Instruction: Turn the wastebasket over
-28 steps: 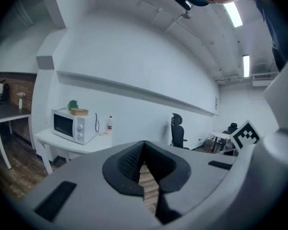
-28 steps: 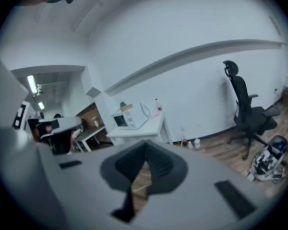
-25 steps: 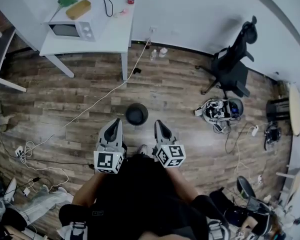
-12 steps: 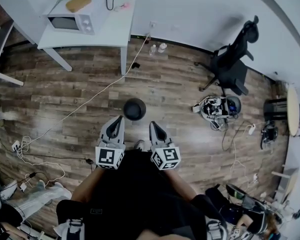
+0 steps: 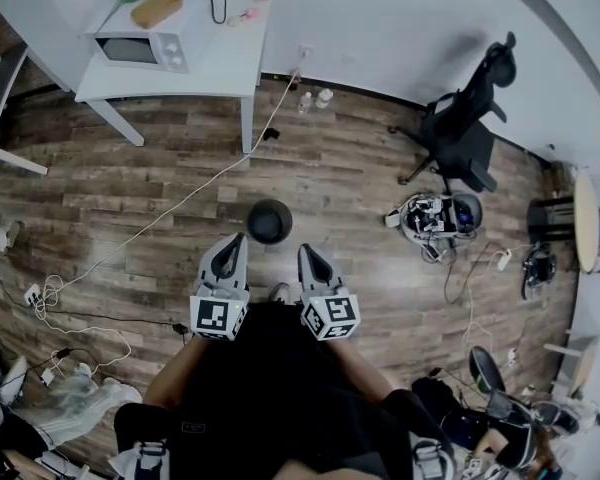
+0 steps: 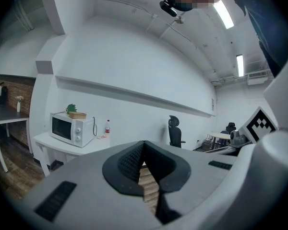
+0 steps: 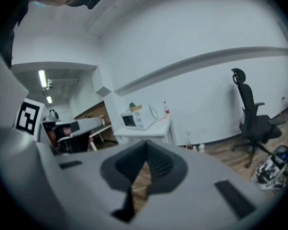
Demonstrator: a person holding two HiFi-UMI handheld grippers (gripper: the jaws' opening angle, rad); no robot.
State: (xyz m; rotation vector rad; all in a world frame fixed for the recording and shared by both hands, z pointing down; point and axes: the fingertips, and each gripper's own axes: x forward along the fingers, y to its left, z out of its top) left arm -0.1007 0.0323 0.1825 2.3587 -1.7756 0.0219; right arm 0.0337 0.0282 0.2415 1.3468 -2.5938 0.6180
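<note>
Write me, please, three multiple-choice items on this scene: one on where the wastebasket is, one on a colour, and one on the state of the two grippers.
1. Where is the wastebasket?
A. On the wood floor, just ahead of the left gripper and the right gripper
B. Lifted between the two grippers
C. Behind the person

2. What colour is the microwave?
A. Black
B. Red
C. White

3. How do both grippers' jaws stand?
A. Wide open
B. Shut and empty
C. Shut on the wastebasket

Answers:
1 A: the head view shows it on the planks beyond both tips, touched by neither.
2 C: its casing is white.
3 B: each gripper view shows the pads meeting at the tips with nothing between them.
</note>
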